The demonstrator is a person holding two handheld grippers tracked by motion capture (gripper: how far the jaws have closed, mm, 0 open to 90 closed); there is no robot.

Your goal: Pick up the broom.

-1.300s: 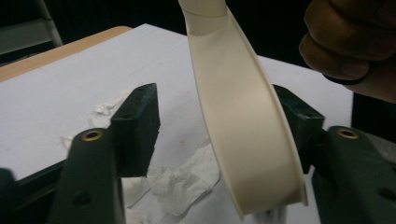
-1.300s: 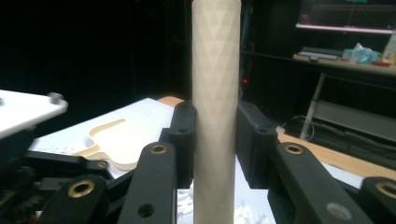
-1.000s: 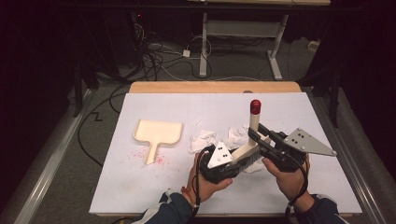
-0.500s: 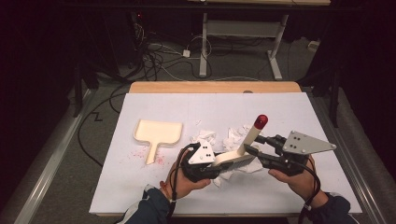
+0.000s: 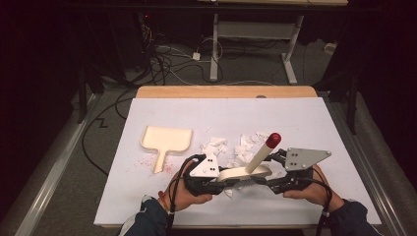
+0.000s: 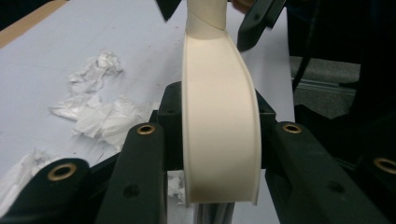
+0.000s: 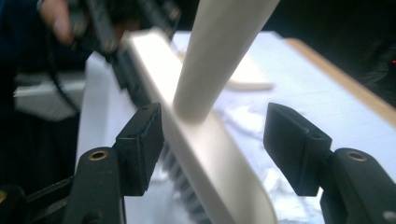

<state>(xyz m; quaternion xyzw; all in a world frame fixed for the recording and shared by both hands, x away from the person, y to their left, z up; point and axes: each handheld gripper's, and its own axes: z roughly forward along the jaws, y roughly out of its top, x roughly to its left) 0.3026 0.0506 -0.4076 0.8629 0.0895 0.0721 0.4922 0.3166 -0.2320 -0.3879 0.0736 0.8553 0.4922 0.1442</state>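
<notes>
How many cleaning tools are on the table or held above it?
2. The dustpan lies flat at the table's left, beside the paper scraps. The brush is near the front edge, gripped at one end by the left claw. Scraps might hide something small.

paper scraps (image 5: 216, 146) block leftward path, dustpan (image 5: 164, 139) beyond
</notes>
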